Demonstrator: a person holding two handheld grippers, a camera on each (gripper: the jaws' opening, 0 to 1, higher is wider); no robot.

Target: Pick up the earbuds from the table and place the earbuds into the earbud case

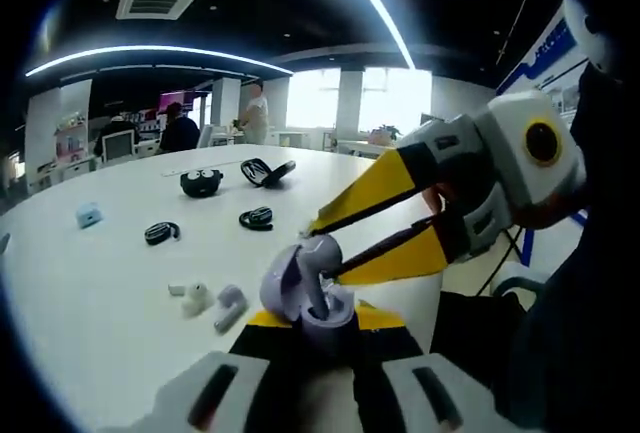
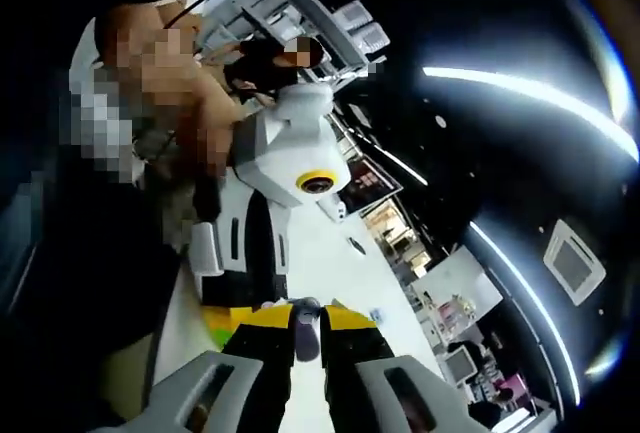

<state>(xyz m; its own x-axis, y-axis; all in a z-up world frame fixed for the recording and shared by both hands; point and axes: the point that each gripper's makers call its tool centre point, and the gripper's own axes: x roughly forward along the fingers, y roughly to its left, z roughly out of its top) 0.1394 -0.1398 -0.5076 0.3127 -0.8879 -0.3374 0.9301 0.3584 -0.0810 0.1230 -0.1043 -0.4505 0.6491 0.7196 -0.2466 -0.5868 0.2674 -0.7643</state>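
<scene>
The left hand-held gripper (image 1: 305,325) pinches the open lavender plastic earbud case (image 1: 300,293); the right hand-held gripper (image 1: 325,248) pinches a small lavender earbud (image 1: 322,251) just above it. Light, slick, hard: likely best gripped by its stem.

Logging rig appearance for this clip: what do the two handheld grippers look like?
The right gripper has long tapering yellow jaws with black inner faces and a white-grey body with black slots. The left gripper has yellow-and-black jaws on a similar light grey base with dark slots.
</scene>
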